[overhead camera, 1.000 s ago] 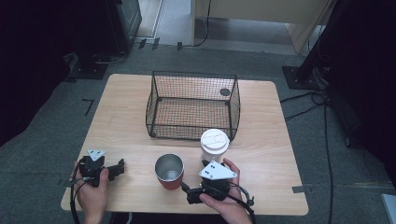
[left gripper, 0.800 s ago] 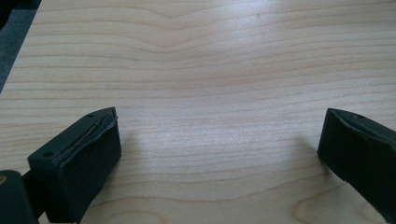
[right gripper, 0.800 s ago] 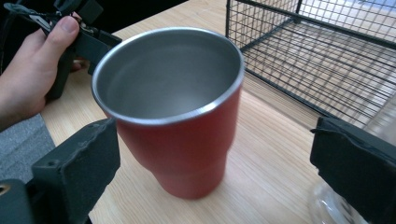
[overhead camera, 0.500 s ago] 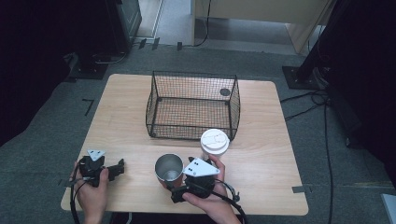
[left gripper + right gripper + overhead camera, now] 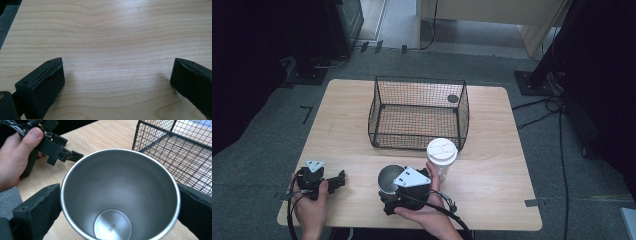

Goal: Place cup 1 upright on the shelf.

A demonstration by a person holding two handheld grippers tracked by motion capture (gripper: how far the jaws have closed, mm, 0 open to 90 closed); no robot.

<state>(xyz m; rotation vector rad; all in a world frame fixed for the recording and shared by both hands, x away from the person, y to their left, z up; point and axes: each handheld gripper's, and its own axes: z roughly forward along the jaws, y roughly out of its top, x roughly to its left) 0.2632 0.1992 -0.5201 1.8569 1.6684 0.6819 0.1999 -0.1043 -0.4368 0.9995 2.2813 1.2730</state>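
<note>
A steel cup (image 5: 387,179) stands near the table's front edge, open side up and empty (image 5: 120,195). My right gripper (image 5: 388,189) is open, with one jaw on each side of the cup's wall, close to or touching it (image 5: 120,202). Just right of it stands a clear cup with a white lid (image 5: 441,152). My left gripper (image 5: 340,179) rests at the front left, open over bare wood (image 5: 117,80). The right gripper view also shows it, held in a hand (image 5: 15,157).
A black wire basket (image 5: 417,112) stands in the middle of the wooden table (image 5: 492,175), just behind the cups, and a small dark disc (image 5: 453,98) lies by its far right corner. The basket's mesh (image 5: 180,150) is right beside the steel cup.
My right gripper has moved left from beside the lidded cup and now has its jaws around the steel cup. The left gripper has not moved.
</note>
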